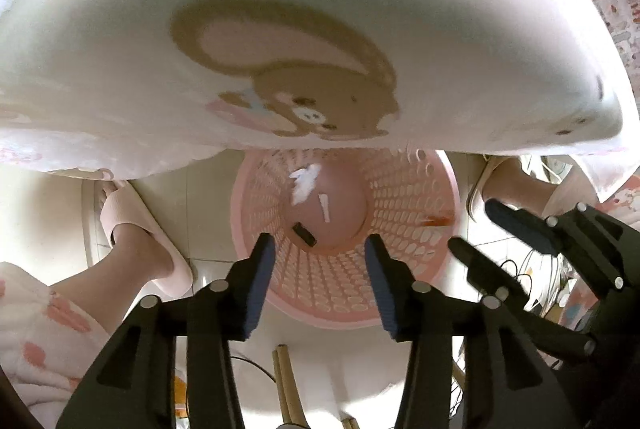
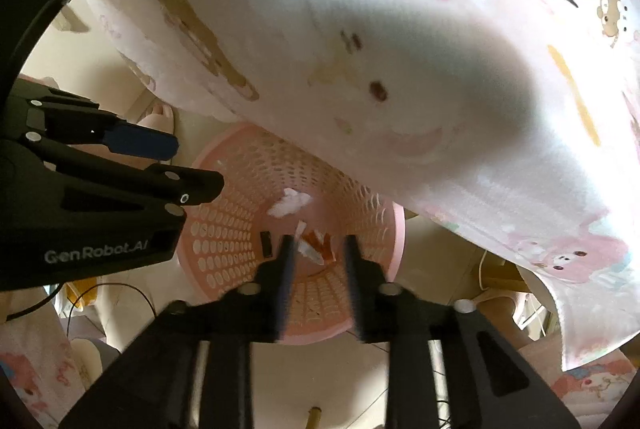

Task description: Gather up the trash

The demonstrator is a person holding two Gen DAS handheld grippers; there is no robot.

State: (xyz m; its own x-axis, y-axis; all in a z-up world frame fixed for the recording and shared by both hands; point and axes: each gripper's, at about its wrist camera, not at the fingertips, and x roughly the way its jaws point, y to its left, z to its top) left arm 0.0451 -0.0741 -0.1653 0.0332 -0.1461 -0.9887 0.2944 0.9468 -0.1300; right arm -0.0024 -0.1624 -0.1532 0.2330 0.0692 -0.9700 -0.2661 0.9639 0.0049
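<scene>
Drop step: both tools, left (image 1: pixel 318 261) & right (image 2: pixel 318 261), part-open, empty (over pink perforated plastic basket (image 1: pixel 404 205)). Next: fetch more trash.

Pale tiled floor (image 1: pixel 208 189), brightly lit; table edge overhead draped in a cartoon-printed pink cloth (image 1: pixel 280 9); cables (image 2: pixel 120 293) trailed across the floor.

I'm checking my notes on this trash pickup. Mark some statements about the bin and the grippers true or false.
1. The pink bin is empty. False: white paper scraps lie in it.
2. Both grippers point down over the bin. True.
3. The left gripper grips a wrapper. False: its fingers stand apart, empty.
4. The bin wall is perforated. True.
5. The right gripper is shut. False: it is open.
</scene>
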